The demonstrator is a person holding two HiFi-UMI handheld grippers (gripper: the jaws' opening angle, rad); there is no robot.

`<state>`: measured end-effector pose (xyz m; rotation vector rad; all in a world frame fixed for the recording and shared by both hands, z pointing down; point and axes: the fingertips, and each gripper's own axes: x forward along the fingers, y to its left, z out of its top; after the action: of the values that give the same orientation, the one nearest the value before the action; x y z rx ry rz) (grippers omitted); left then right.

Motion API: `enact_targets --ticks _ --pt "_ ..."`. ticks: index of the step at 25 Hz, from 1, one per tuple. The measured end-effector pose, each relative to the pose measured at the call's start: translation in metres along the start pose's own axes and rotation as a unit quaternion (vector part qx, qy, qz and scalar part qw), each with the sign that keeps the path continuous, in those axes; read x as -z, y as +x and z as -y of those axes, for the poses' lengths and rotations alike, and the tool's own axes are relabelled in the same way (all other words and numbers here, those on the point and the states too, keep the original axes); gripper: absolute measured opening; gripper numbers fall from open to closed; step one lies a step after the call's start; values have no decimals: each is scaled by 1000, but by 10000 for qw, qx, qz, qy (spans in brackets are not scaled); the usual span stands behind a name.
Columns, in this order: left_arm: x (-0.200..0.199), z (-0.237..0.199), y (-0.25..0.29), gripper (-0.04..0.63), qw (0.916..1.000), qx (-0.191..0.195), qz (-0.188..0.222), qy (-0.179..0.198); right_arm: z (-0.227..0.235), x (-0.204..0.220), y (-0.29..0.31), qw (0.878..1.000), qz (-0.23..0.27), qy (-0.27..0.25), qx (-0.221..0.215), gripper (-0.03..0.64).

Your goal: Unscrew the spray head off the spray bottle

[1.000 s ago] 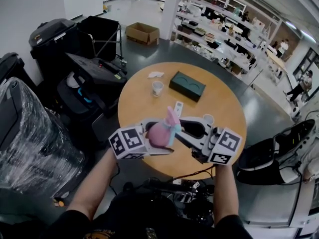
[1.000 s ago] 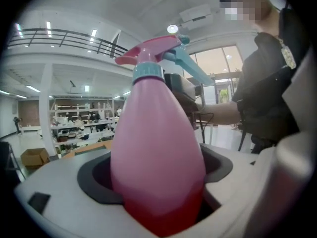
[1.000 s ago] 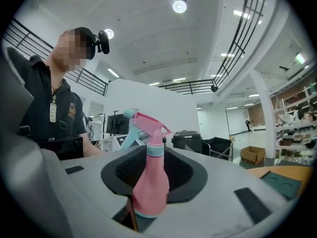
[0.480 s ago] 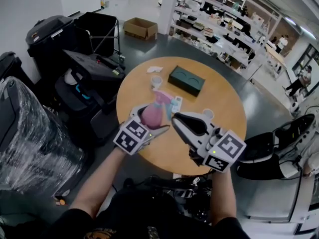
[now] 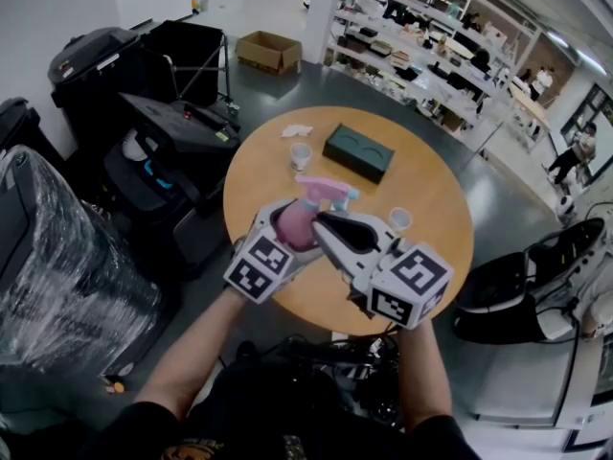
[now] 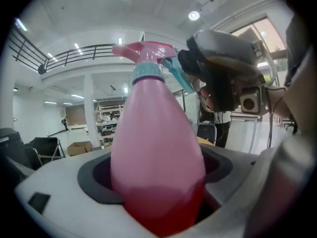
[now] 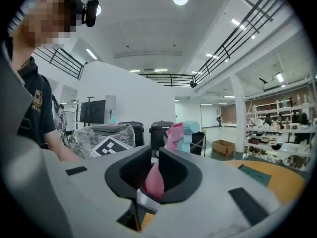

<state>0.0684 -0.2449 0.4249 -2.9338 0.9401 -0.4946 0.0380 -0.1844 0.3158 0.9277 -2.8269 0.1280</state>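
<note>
The left gripper [image 5: 293, 233] hangs over the 9 o'clock side of the round table [image 5: 436, 195]. Its jaws are clamped on the belly of the pink spray bottle [image 6: 157, 148], which stands close to upright, clear of the tabletop. The spray head [image 5: 326, 190] is still on, seated on the teal collar [image 6: 147, 72] with its trigger pointing to 3 o'clock in the left gripper view. The right gripper [image 7: 154, 168] comes in from the bottle's 4 o'clock in the head view. Its jaws have just been closing and now stand only a narrow slit apart. Its own view shows pink bottle through that slit, with the head beyond and above the tips, so it seems to grip nothing yet.

I judge the step to be the approach: the bottle is braced and the second claw is lining up on the top. The next move calls for the right jaws to open wide enough to take the collar or head, settle on it squarely, then twist while the left claw keeps the body from turning with it. A slit this narrow will not pass over the head.

A second ago both claws lay end to end near the table's 6 o'clock edge, the bottle between them and the right jaws wide. Since then the left claw has swung the bottle toward 12 o'clock. The right claw drew off to 3 o'clock and has now come back in beside the neck.
</note>
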Motion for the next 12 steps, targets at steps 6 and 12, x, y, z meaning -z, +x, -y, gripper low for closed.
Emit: enact_targets --ticks 6,12 --pt "-4 2 -2 437 9999 -98 88 -11 11 1 6 9989 -33 161 431 131" --pt "-6 6 -3 436 9999 -80 111 -42 18 1 7 9978 -9 233 620 135"
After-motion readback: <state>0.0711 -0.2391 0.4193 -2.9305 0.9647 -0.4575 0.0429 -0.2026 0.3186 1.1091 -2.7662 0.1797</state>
